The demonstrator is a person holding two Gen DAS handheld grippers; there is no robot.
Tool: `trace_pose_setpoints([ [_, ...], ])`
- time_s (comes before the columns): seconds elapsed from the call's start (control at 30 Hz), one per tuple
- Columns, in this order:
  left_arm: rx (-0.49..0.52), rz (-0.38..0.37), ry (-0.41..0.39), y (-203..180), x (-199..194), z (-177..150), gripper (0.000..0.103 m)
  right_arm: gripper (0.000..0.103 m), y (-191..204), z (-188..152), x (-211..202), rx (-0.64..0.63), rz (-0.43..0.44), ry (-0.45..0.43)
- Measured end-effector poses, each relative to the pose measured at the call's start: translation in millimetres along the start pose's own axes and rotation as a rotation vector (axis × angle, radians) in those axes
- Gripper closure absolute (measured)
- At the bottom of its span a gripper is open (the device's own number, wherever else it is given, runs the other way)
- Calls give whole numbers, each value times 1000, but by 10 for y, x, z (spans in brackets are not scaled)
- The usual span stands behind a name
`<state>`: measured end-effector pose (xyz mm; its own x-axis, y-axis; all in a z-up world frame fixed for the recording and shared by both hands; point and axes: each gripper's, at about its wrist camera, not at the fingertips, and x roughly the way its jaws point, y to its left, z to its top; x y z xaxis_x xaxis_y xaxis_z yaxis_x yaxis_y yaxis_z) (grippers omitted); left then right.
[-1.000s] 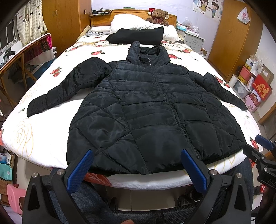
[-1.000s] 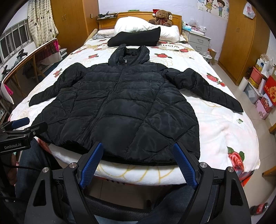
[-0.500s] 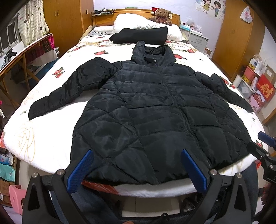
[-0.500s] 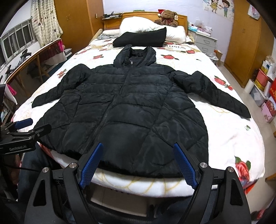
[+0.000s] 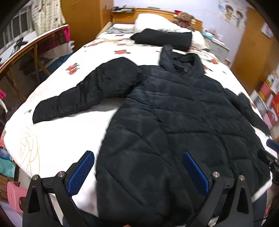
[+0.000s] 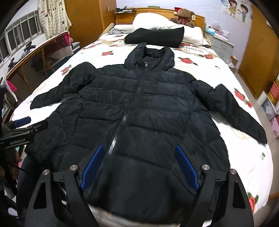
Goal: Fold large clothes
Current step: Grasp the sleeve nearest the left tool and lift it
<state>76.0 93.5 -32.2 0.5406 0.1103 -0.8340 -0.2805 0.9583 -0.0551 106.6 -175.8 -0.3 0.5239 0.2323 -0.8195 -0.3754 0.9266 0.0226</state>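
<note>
- Jacket (image 6: 139, 111), black, quilted and hooded, lies face up and spread flat on the bed (image 6: 244, 157); its hem hangs just over the foot edge of the bed, its hood (image 6: 150, 57) points toward the pillow (image 6: 157, 24), and both sleeves are stretched out to the sides
- Left tongs (image 5: 137, 172) stand wide open and hold nothing, over the jacket's hem corner on the side of the left sleeve (image 5: 83, 97); one blue pad sits above bare sheet just beside the jacket, the other above the quilting
- Right tongs (image 6: 139, 167) are likewise spread wide and empty, over the hem near the zip (image 6: 125, 115), which runs from hem to hood
- Handling, as a judgement: padded filling makes it bulky but light; soft, no stiffness, so it will sag and billow when lifted; the shiny shell looks slippery, so a shallow pinch may slide off
- Best holds look like the firmer stitched edges: hem corners, sleeve cuffs, shoulder seams; a deep bite over a seam should hold better than a pinch on a puffed panel
- Folded black cloth (image 6: 155, 37) lies beyond the hood against the pillow, well apart from the sleeves; a teddy bear (image 6: 184, 15) sits behind the pillow
</note>
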Motion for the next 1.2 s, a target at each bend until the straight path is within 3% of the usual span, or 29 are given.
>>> trace_pose_setpoints([
  [0.23, -80, 71, -4, 478, 366, 227, 1, 20, 125, 321, 381, -30, 14, 12],
  [0.5, -239, 120, 27, 1133, 795, 371, 1, 20, 207, 558, 716, -50, 19, 24],
  [0.6, -308, 140, 45, 1400, 926, 368, 14, 20, 195, 595, 813, -48, 17, 33],
  [0.93, -573, 133, 12, 2202, 1189, 404, 31, 20, 25, 635, 1093, -24, -16, 69],
  [1.1, -690, 134, 19, 2507, 1403, 380, 34, 20, -59, 632, 1183, -11, -31, 80],
  [1.2, -682, 147, 2, 2551, 1486, 436, 35, 20, -98, 624, 1219, -7, -38, 85],
])
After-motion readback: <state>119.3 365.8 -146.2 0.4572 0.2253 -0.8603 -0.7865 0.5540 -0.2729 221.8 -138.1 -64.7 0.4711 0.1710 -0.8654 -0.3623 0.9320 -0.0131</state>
